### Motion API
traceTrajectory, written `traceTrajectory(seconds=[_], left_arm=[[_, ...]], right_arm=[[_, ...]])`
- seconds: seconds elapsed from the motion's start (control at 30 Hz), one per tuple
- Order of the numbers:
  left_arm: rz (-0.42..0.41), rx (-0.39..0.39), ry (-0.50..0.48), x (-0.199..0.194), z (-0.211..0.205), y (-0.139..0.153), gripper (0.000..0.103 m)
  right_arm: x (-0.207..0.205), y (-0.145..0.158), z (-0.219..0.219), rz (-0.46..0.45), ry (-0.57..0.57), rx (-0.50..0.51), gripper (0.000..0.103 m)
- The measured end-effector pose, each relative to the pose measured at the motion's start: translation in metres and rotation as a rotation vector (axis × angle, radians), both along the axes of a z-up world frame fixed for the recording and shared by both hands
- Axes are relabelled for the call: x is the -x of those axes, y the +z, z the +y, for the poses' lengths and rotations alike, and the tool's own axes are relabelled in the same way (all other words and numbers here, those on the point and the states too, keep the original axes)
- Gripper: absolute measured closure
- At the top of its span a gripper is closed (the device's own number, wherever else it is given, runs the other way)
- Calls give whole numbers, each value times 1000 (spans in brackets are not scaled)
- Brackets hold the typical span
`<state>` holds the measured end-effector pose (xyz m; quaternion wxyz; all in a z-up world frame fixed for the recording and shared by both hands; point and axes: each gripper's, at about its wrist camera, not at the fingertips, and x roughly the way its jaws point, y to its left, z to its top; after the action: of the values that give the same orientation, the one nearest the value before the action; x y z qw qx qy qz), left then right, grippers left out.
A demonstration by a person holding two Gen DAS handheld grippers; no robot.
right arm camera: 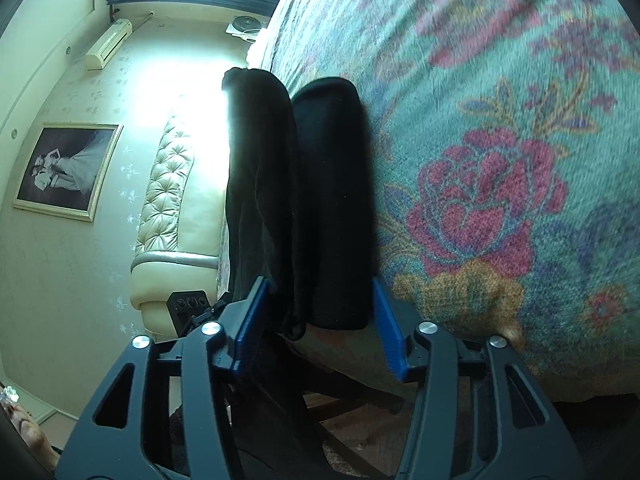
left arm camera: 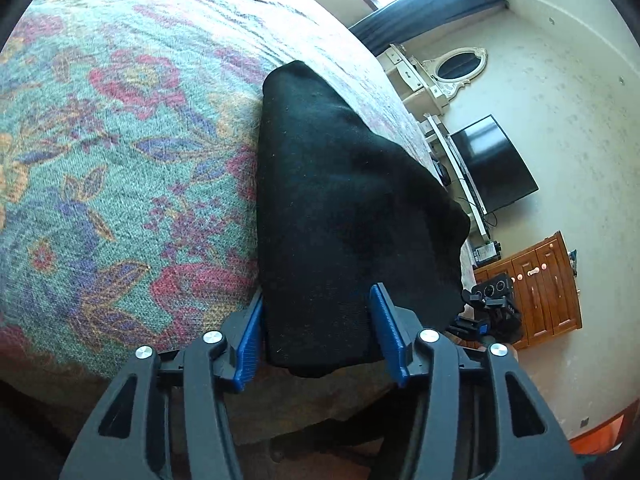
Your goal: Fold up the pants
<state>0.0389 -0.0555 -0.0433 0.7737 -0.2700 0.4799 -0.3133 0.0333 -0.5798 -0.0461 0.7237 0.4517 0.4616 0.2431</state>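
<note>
Pants [left arm camera: 344, 208] lie folded on floral bedspread [left arm camera: 120, 160], television [left arm camera: 496, 164] beyond.

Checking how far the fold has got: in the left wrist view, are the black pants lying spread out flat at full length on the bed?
No. The black pants sit as a compact folded bundle on the floral bedspread.

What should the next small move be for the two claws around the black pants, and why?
Probably close both claws on the black pants. The left claw and the right claw both stand open, each straddling the near end of the folded bundle at the edge of the floral bedspread. Neither seems to pinch the cloth, so a grip likely comes before any lifting or folding.
</note>
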Motion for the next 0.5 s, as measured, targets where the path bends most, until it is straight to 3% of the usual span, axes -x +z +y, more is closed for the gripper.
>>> traceTrajectory(seconds=[0.03, 0.07, 0.1, 0.23, 0.5], left_arm=[[-19, 10, -2, -1, 3, 4, 37], [-40, 24, 0, -2, 7, 9, 36], [-66, 43, 8, -5, 13, 15, 35], [-133, 73, 37, -27, 26, 25, 30], [-60, 35, 7, -106, -4, 3, 30]], right_arm=[[1, 7, -5, -24, -18, 18, 24], [0, 14, -10, -48, -33, 26, 15], [-2, 18, -15, -65, -40, 23, 12], [-26, 17, -27, -62, -59, 4, 11], [-93, 14, -11, -76, -20, -26, 8]])
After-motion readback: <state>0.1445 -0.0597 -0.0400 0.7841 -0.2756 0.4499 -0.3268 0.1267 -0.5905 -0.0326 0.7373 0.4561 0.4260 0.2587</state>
